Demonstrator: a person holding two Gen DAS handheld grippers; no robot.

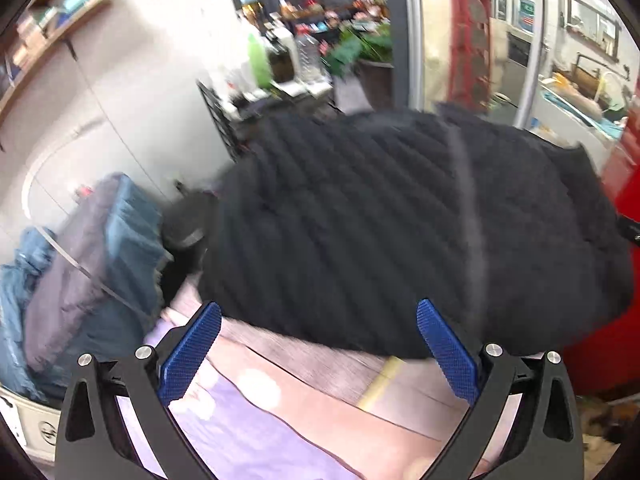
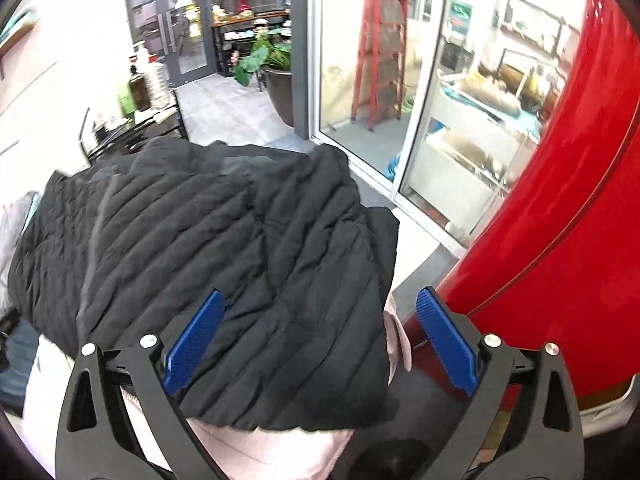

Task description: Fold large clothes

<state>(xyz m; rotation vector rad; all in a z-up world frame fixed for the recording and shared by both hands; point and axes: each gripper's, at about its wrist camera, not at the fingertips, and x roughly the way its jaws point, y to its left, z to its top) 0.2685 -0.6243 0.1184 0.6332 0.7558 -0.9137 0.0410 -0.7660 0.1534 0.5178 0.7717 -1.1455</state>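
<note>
The black quilted jacket [image 2: 224, 264] lies folded on a pale pink sheet [image 1: 304, 408]. Both claws hang above its near edge, the left claw [image 1: 318, 354] and the right claw [image 2: 320, 344] each spread wide, holding nothing. Blue clothes [image 1: 80, 280] are heaped to the left.

Bright white wall [image 1: 132, 92], glass doors [image 2: 380, 80], red ladder [image 2: 380, 40], grey floor [image 2: 228, 108].

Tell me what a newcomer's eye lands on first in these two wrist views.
The black quilted jacket fills the middle of both views, folded on a pale pink cover. A glossy red curved surface fills the right edge. The left gripper and right gripper stand wide open over the jacket's near edge, gripping nothing.
</note>
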